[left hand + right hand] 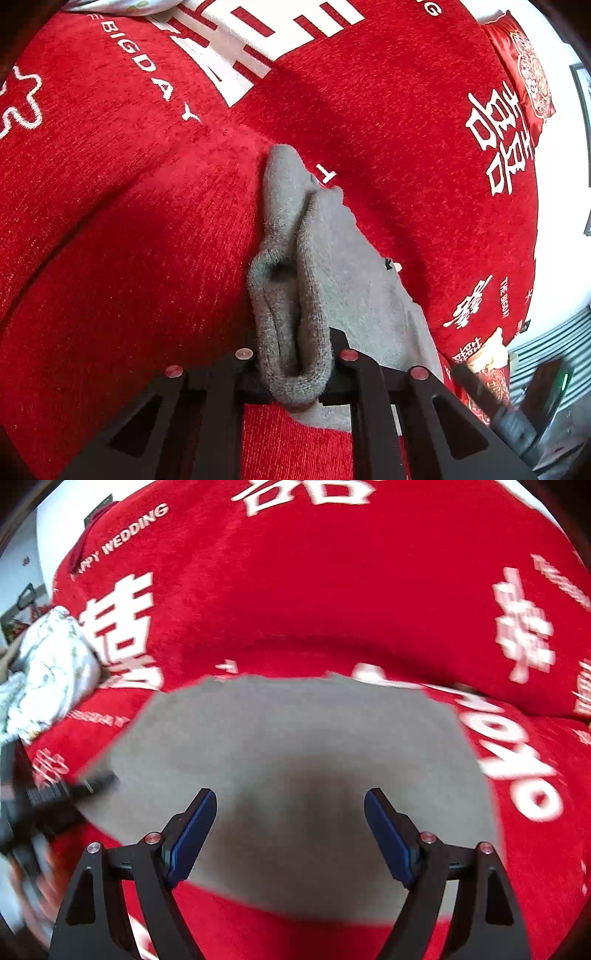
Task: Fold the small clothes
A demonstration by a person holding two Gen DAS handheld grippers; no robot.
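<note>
A grey knitted garment (332, 266) lies on a red cover, one edge bunched into thick folds. My left gripper (295, 354) is shut on that bunched edge, and the folds bulge out between its black fingers. In the right wrist view the same grey garment (295, 731) spreads flat and wide. My right gripper (290, 805) hovers over its near part, standing open, with blue pads (192, 834) far apart and nothing between them. That view is blurred.
The red plush cover (110, 221) with white lettering spans both views. A crumpled white floral cloth (48, 664) lies at the left. A red patterned cushion (524, 66) sits at the far right. A dark tool (55, 794) shows at the garment's left edge.
</note>
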